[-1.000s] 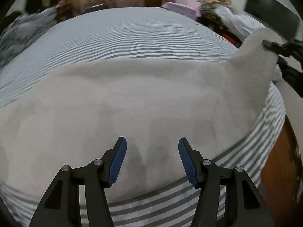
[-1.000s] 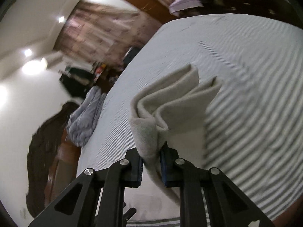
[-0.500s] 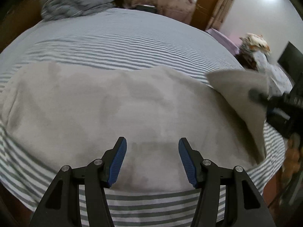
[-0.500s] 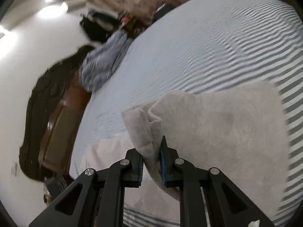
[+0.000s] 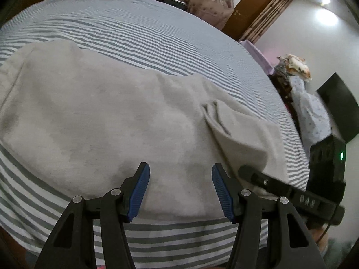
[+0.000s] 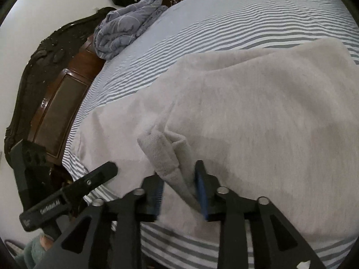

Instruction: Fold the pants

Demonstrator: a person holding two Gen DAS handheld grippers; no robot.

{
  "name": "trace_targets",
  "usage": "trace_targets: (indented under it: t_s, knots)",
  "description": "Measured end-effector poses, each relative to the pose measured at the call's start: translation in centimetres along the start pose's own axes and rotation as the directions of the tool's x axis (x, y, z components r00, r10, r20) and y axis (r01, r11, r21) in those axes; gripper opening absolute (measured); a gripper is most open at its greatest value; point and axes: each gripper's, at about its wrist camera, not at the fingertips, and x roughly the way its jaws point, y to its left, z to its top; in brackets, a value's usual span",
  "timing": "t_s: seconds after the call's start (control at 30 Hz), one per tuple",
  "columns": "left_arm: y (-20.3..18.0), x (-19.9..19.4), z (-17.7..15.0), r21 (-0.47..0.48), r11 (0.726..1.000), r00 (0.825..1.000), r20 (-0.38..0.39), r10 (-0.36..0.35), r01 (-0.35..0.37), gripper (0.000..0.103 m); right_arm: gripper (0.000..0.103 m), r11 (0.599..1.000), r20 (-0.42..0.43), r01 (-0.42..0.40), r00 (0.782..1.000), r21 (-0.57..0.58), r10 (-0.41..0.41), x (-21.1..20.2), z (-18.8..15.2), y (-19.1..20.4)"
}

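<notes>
left hand-held gripper (image 5: pixel 179 188): jaws apart, empty, above pants (image 5: pixel 107 121) | right hand-held gripper (image 6: pixel 179 188): just opening, folded pants end loose between pads | one pants, flat on striped bed (image 5: pixel 134 35) | two grippers

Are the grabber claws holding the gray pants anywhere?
No. The right gripper has just been opening, with the pants' bunched end loose between its jaws. The left gripper is open and empty.

The right tool (image 6: pixel 179 188) blurs at its fingertips, and the pants (image 6: pixel 258 123) run past the frame's right edge.
</notes>
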Motion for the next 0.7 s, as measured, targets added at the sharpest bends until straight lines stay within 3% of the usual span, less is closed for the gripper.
trace_targets:
  t_s: [0.07,0.3,0.5,0.7]
  knots:
    - [0.1,0.0,0.3,-0.005,1.0,1.0,-0.006,-0.025,0.024,0.06,0.039,1.0,0.011,0.0,1.0,-0.017,0.0,-0.6,-0.9,0.6]
    - [0.0,1.0,0.7,-0.06,0.994,0.993,-0.065,-0.094,0.09,0.063,0.04,0.999,-0.024,-0.049,0.998,0.011,0.049,-0.5,-3.4,1.3]
    - [0.0,2.7,1.2,-0.117,0.989,0.988,-0.113,-0.106,0.093,0.063,0.038,0.993,0.01,-0.062,0.998,0.097,0.062,-1.2,-3.9,-1.3]
    - [-2.2,4.5,2.1,-0.105,0.989,0.981,-0.153,-0.123,0.107,0.063,0.04,0.97,0.09,-0.052,0.995,0.238,0.031,-4.6,-4.4,-7.5]
